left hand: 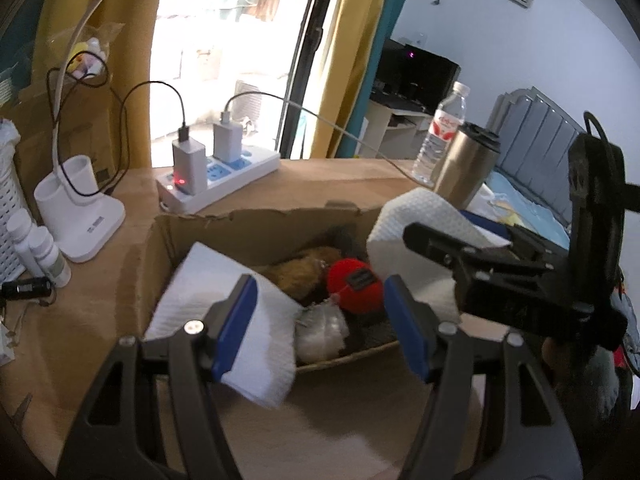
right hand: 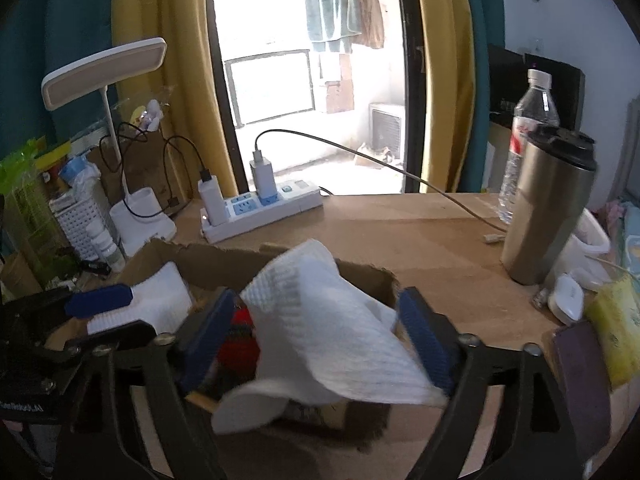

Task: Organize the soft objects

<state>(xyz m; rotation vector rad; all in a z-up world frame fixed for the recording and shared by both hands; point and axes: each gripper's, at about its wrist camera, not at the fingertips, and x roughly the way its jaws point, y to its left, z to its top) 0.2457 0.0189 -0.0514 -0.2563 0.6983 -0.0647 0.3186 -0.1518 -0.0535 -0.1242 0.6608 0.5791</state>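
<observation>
An open cardboard box point(left hand: 168, 236) sits on the desk and holds a red plush ball point(left hand: 354, 286), a brown plush toy point(left hand: 304, 270) and a clear plastic wad point(left hand: 322, 332). My left gripper point(left hand: 320, 324) is open over the box's near edge; a white cloth point(left hand: 224, 312) lies against its left finger and drapes over the rim. My right gripper point(right hand: 320, 340) is open above the box, with a second white cloth point(right hand: 332, 332) lying between its fingers. In the left wrist view the right gripper point(left hand: 500, 268) reaches in from the right with that cloth point(left hand: 424, 216).
A white power strip point(right hand: 260, 212) with chargers and cables lies behind the box. A white desk lamp point(right hand: 136, 216) stands at the left beside small bottles. A steel tumbler point(right hand: 548, 208), a water bottle point(right hand: 528, 128) and a yellow sponge point(right hand: 616, 340) stand at the right.
</observation>
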